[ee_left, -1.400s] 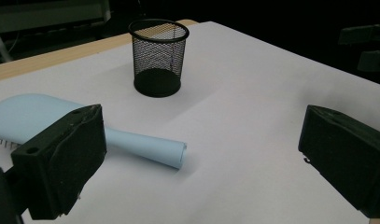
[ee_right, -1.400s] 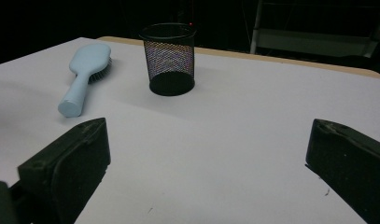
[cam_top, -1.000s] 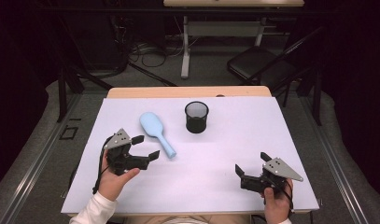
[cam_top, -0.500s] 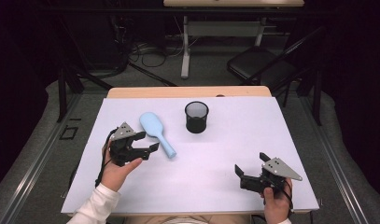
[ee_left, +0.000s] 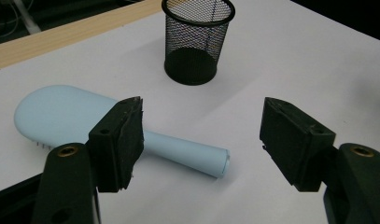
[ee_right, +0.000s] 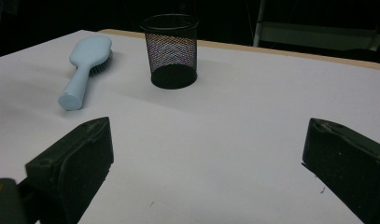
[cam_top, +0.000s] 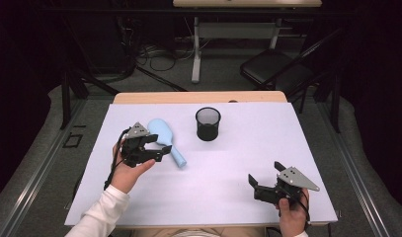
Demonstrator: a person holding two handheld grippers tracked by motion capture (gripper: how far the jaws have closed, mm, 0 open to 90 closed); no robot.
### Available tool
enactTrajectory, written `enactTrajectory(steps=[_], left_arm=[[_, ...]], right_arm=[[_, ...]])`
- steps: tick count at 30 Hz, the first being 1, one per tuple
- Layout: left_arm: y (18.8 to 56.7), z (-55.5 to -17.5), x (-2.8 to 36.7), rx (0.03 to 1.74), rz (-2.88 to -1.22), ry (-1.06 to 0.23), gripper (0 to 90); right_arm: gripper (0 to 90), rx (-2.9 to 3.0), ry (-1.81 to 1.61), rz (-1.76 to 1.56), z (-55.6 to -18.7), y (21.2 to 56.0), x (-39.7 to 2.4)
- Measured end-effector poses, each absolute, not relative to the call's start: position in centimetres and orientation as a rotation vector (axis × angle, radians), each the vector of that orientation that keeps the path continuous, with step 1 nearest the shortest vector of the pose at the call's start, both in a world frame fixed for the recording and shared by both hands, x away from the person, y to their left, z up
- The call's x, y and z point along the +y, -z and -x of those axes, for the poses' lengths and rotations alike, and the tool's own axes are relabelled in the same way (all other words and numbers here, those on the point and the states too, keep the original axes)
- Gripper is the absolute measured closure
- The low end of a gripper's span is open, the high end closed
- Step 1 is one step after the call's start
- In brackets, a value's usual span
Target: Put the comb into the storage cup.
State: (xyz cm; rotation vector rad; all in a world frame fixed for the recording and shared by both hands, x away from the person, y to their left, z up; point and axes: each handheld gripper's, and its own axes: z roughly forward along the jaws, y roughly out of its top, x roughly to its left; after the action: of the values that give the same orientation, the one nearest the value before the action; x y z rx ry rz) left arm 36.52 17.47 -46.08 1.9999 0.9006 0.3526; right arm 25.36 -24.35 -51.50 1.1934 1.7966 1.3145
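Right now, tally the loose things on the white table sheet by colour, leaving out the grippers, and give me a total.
Light blue: 1, the hairbrush, lying bristles down
Black: 1, the mesh cup, standing upright
Total: 2

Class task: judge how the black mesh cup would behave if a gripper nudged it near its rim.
The mesh cup looks empty and see-through, so probably light. Standing upright, taller than its base is wide, it would likely tip rather than slide. Once down, its round wall may roll.
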Motion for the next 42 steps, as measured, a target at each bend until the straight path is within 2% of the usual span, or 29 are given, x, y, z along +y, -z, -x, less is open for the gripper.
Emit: enactTrajectory(steps=[12,23,31,39,42], left_arm=[[46.0,-37.7,17.0,0.917,-2.017,-0.341,40.1],[46.4,-38.4,16.3,0.930,-2.060,-0.391,56.0],[46.7,-39.3,15.8,0.954,-2.094,-0.399,59.3],[47.4,-40.0,15.3,0.985,-2.107,-0.380,72.3],[47.6,-40.2,15.2,1.002,-2.102,-0.346,81.1]], right_arm=[[2.0,1.804,-1.320,-1.190,-25.4,51.6,-24.3],[2.8,1.817,-1.312,-1.192,-25.5,51.7,-24.3],[3.5,1.821,-1.311,-1.199,-25.5,51.7,-24.3],[4.5,1.824,-1.312,-1.202,-25.6,51.8,-24.3],[5.4,1.823,-1.312,-1.204,-25.6,51.8,-24.3]])
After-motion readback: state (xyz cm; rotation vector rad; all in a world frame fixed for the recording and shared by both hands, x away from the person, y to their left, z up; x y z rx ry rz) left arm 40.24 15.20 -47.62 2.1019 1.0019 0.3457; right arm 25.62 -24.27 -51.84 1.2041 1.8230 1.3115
